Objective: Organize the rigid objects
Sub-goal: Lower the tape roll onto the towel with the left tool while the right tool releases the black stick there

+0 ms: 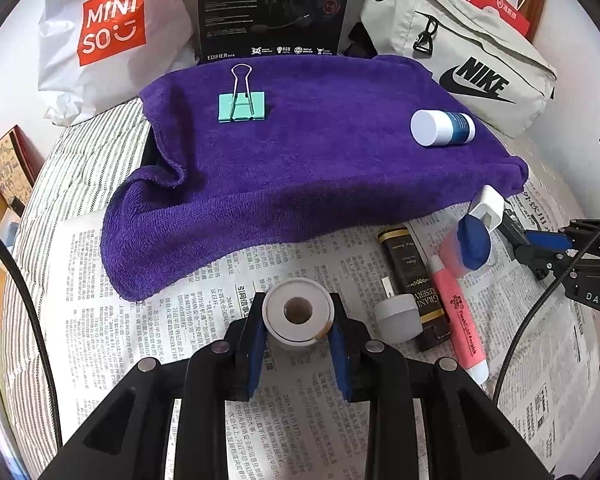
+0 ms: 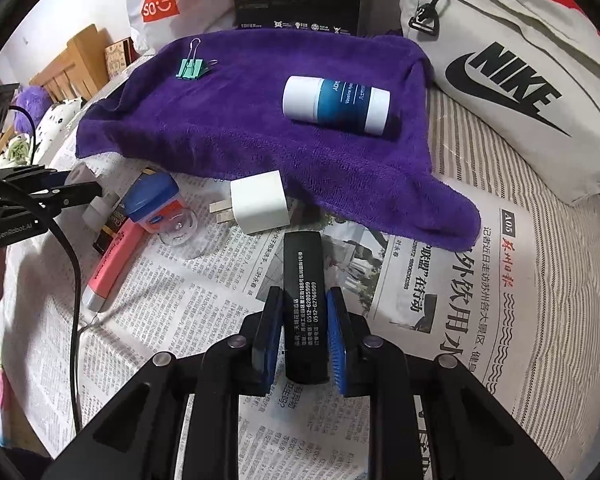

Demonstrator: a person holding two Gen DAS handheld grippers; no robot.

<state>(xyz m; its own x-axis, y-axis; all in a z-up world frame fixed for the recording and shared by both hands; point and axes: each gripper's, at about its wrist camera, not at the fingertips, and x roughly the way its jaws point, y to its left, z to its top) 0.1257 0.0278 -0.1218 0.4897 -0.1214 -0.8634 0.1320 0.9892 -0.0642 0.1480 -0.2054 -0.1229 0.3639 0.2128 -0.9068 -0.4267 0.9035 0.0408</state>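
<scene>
In the left wrist view, my left gripper (image 1: 298,320) is shut on a white tape roll (image 1: 298,312) with a brown core, low over the newspaper (image 1: 160,320). My right gripper (image 2: 305,296) is shut on a slim black box (image 2: 302,276) printed with white text, its far end pointing at the purple towel (image 2: 240,128). On the towel lie a green binder clip (image 1: 242,106) and a white and blue bottle (image 1: 442,127) on its side. Whether roll or box rests on the paper I cannot tell.
On the newspaper lie a white charger (image 2: 260,202), a blue-lidded jar (image 2: 152,204), a pink highlighter (image 1: 458,312), a black and gold box (image 1: 414,280) and a grey cap (image 1: 396,316). Behind the towel stand a white shopping bag (image 1: 108,40), a black carton (image 1: 276,8) and a beige bag (image 1: 472,60).
</scene>
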